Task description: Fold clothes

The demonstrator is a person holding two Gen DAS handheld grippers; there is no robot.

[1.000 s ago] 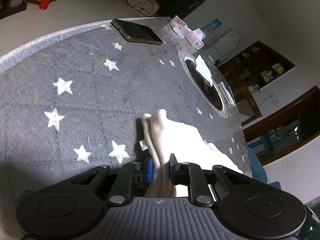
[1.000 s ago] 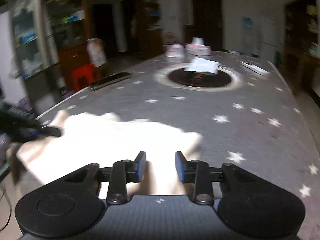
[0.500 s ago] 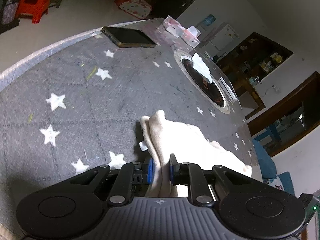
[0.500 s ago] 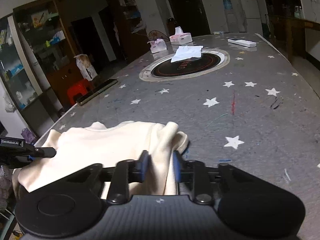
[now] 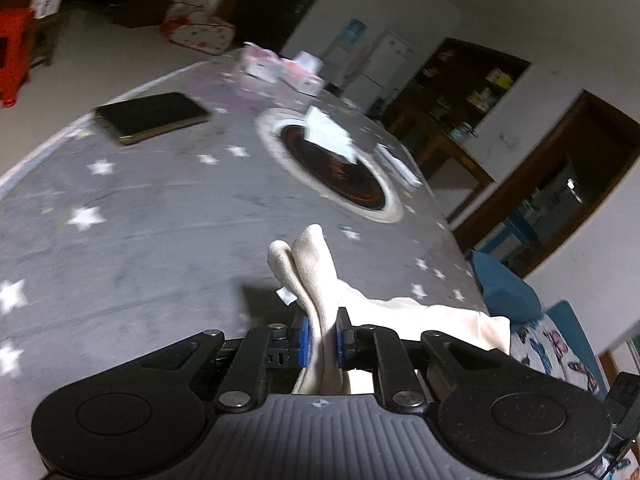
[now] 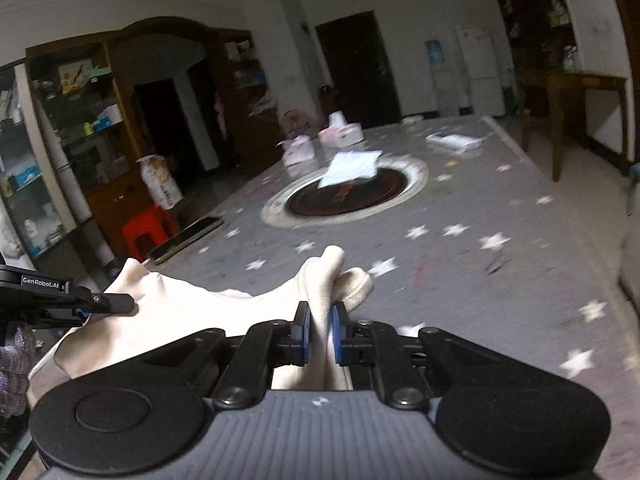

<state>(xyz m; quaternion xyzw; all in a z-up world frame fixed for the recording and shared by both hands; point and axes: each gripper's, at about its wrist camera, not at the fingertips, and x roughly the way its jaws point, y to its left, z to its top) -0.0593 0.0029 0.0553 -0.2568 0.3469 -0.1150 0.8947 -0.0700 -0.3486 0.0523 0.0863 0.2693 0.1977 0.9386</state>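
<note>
Over the near edge of the grey star-printed worktop (image 5: 152,216), the cream soft-knit garment (image 6: 208,312) hangs stretched sideways between the left hand-held gripper (image 5: 322,334) and right hand-held gripper (image 6: 320,332), each clamped on a bunched corner.

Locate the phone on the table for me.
In the left wrist view the phone lies upper left near the table edge, left of the round inset burner.

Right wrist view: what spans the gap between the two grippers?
The cream garment stretches between them, pinched by the right gripper and the left gripper.
</note>
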